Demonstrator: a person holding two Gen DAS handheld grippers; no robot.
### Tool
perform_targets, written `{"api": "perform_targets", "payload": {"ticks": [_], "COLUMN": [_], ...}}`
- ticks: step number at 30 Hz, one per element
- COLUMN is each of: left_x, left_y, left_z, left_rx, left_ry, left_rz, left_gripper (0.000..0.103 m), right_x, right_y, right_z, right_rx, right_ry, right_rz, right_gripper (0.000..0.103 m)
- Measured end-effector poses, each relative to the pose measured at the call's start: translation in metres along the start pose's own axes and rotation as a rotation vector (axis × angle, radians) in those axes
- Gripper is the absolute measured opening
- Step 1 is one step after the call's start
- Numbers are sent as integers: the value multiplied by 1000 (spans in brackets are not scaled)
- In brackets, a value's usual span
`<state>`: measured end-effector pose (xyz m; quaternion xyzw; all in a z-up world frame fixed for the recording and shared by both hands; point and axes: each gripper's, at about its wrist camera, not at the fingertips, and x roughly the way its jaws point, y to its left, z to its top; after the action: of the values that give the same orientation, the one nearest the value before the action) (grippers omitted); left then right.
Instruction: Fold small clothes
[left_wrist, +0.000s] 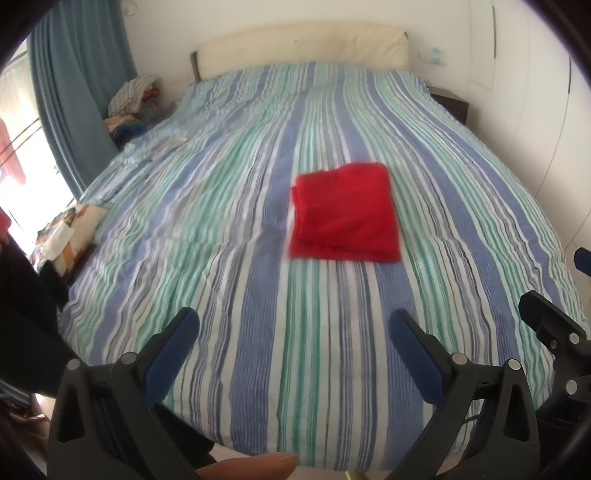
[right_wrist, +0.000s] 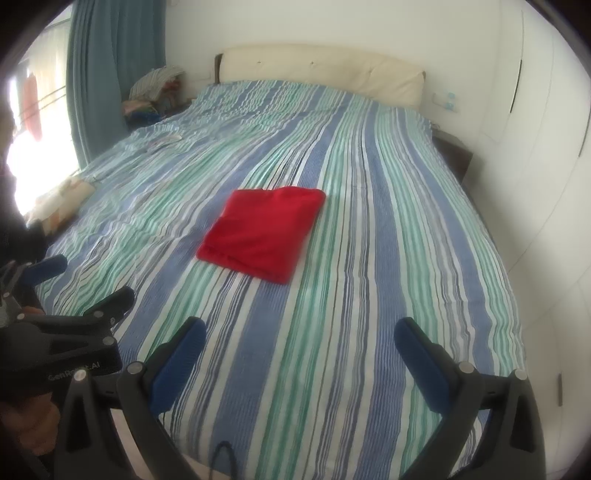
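Striped bed (left_wrist: 258, 350) bears squarish folded red garment (left_wrist: 345, 212); both hand-held grippers (left_wrist: 293, 332) (right_wrist: 299, 339) gape empty.

A red garment (left_wrist: 345, 214), small and plain, lies folded into a flat, roughly square bundle on the striped bedspread (left_wrist: 258, 332), about midway along the bed. Layered fabric edges show along its near and left sides; the far right corner is rounded. In the right wrist view it (right_wrist: 262, 232) sits turned diamond-wise.
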<state>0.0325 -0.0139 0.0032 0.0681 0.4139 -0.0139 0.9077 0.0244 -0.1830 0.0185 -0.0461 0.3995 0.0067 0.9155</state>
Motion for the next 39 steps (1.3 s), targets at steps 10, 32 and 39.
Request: {"api": "perform_targets", "payload": {"ticks": [10, 32, 39], "left_x": [-1, -4, -12], "left_y": [-2, -2, -7], "left_z": [5, 5, 5], "left_rx": [6, -4, 17], "left_ry": [-6, -15, -51], "left_rz": [-6, -23, -26], "left_gripper": [102, 102, 102], "right_x": [-1, -2, -3], "right_y": [-3, -4, -5], "right_z": [2, 2, 1], "right_rx": [8, 15, 21], "right_ry": [3, 7, 10], "right_rz": [1, -3, -6], "right_gripper": [101, 101, 101]}}
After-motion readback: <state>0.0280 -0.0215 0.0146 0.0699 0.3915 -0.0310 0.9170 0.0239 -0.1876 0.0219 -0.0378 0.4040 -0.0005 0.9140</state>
